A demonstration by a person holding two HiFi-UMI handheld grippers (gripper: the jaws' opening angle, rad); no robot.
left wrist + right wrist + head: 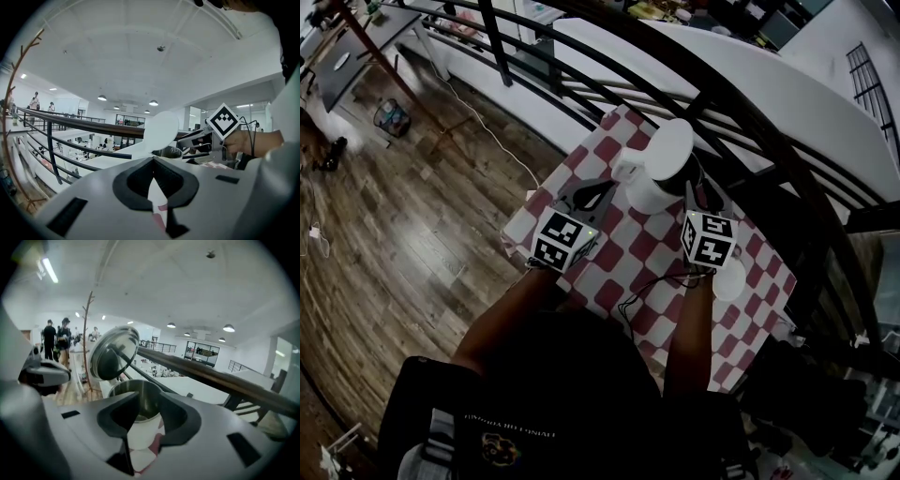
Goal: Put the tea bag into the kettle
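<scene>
Jaws of right tongs [147, 398] spread, nothing pinched, aimed at open kettle [138, 391] just ahead; steel inside shows thru gap. Left tongs [153, 159]: jaws pressed together, tips near kettle's handle side. Lid [112, 353] flipped up. Tea bag: can't make out in any view. Kettle on red-white checked cloth [630, 251], railing [211, 377] behind.

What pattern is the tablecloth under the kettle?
The tablecloth is red-and-white checked, clearest in the head view.
</scene>
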